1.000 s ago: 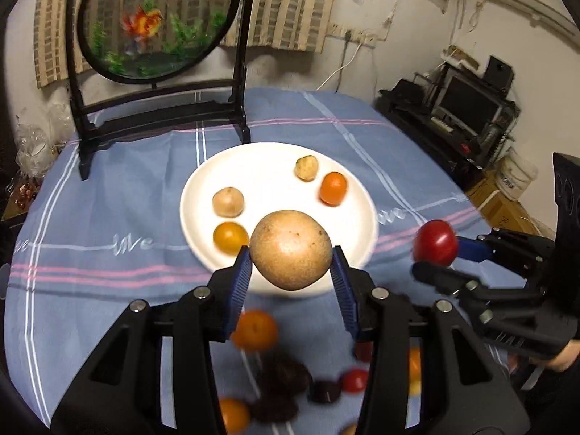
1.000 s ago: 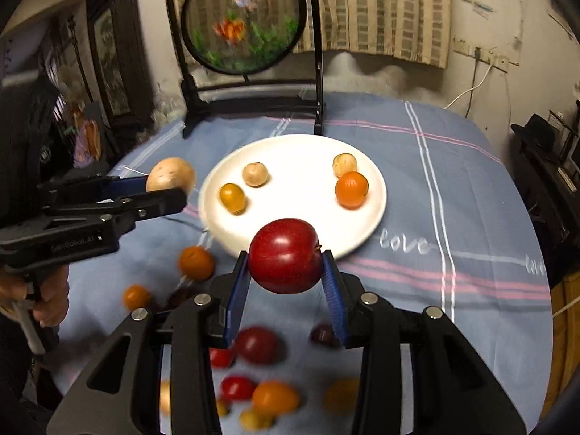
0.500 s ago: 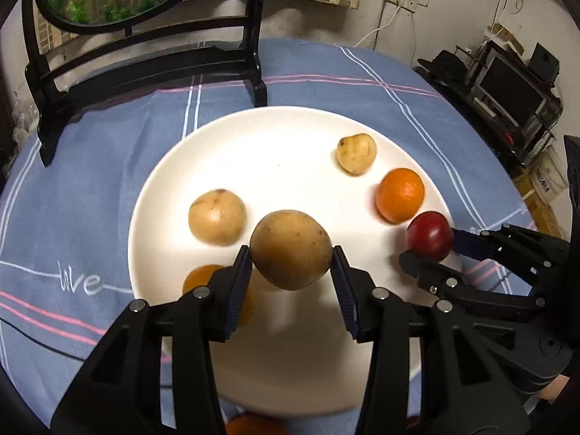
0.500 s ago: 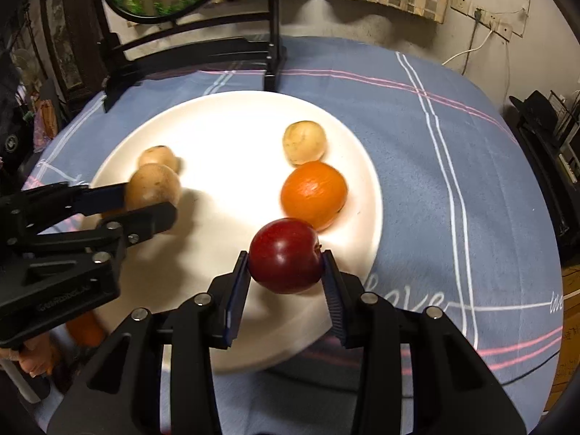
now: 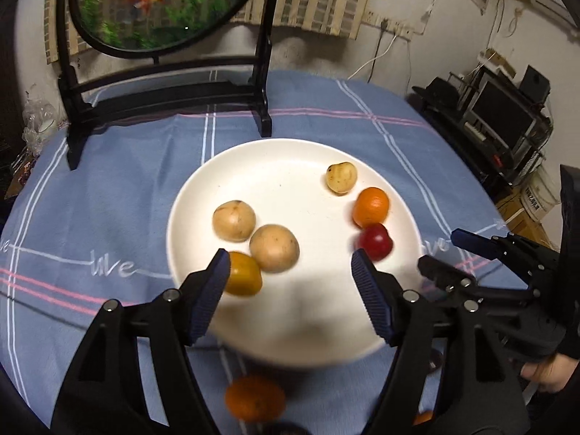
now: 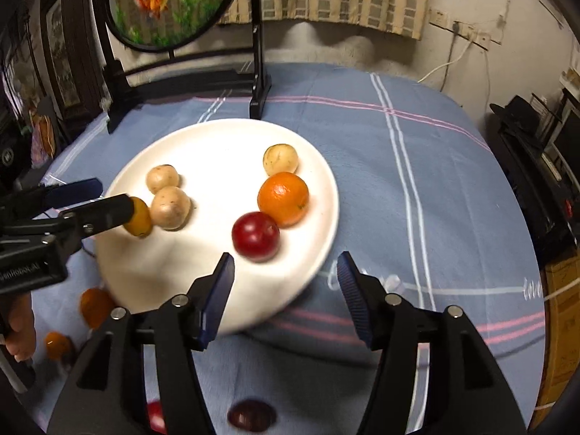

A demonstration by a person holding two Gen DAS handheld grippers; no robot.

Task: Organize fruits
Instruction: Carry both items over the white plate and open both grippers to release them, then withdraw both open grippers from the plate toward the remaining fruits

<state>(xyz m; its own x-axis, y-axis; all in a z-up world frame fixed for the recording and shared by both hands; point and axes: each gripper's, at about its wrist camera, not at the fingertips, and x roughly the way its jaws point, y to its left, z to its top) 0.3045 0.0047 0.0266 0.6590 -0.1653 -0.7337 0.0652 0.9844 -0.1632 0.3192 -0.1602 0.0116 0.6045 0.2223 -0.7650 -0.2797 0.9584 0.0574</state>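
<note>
Both jaws were opening with nothing between them: the left gripper (image 5: 290, 266) above a tan fruit (image 5: 274, 248), the right gripper (image 6: 284, 266) behind a red fruit (image 6: 255, 233), both lying on the white plate (image 5: 290, 156) on the blue-clothed tabletop (image 5: 108, 181). Round and probably smooth-skinned, such fruit rolls easily and is best pinched across its middle. Both grippers angled steeply downward.

table w/ blue plaid cloth (image 5: 119, 195): white plate (image 5: 290, 159) centre, black screen stand (image 5: 166, 94) behind it, loose orange fruit (image 5: 253, 397) and dark red fruit (image 6: 250, 415) on the near cloth.
</note>
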